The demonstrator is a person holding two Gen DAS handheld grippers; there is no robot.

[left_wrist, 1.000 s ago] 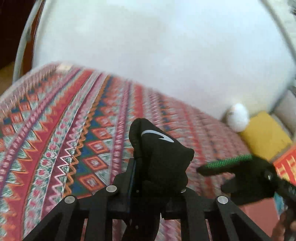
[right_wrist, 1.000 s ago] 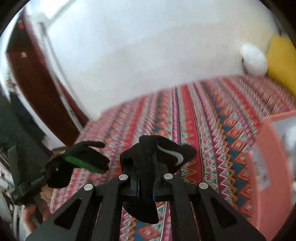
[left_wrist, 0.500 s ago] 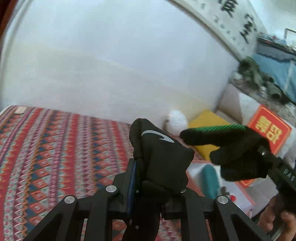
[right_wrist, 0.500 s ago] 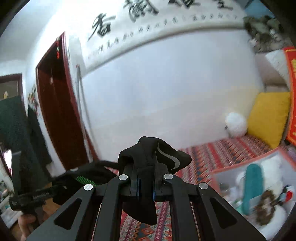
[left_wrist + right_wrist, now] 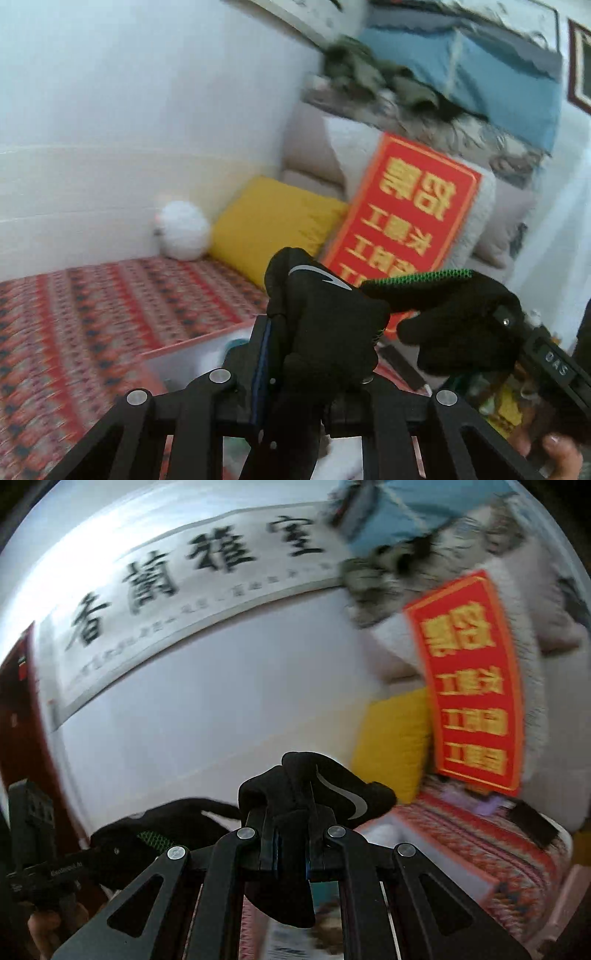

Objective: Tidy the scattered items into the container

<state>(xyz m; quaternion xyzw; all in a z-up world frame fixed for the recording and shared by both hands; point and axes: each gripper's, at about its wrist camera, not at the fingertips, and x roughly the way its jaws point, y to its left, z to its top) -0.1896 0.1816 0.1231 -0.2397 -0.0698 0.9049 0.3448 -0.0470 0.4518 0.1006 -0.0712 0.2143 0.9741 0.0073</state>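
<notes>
My left gripper [image 5: 317, 332] is shut on a black glove [image 5: 325, 314] with a white swoosh mark. Just to its right, my right gripper [image 5: 461, 325] holds a matching black glove [image 5: 454, 306] with a green grip strip; a hand grips its handle. In the right wrist view the right gripper [image 5: 291, 812] is shut on its swoosh-marked glove [image 5: 317, 790], and the left gripper [image 5: 147, 840] with its glove sits low on the left. The pink-rimmed white container [image 5: 192, 345] lies below and behind both grippers, its rim [image 5: 436, 843] partly hidden, with blurred items inside.
A red patterned bedspread [image 5: 92, 314] covers the bed. Against the wall sit a white fluffy ball [image 5: 183, 234], a yellow cushion [image 5: 273, 229] and a red sign with gold characters [image 5: 406, 221]. Folded bedding [image 5: 461, 66] is stacked above. A calligraphy scroll [image 5: 192, 576] hangs on the wall.
Both views have swung up and right, from the patterned bedspread to the corner with the cushion and red sign. The container now lies beneath the grippers. Both gloves stay gripped.
</notes>
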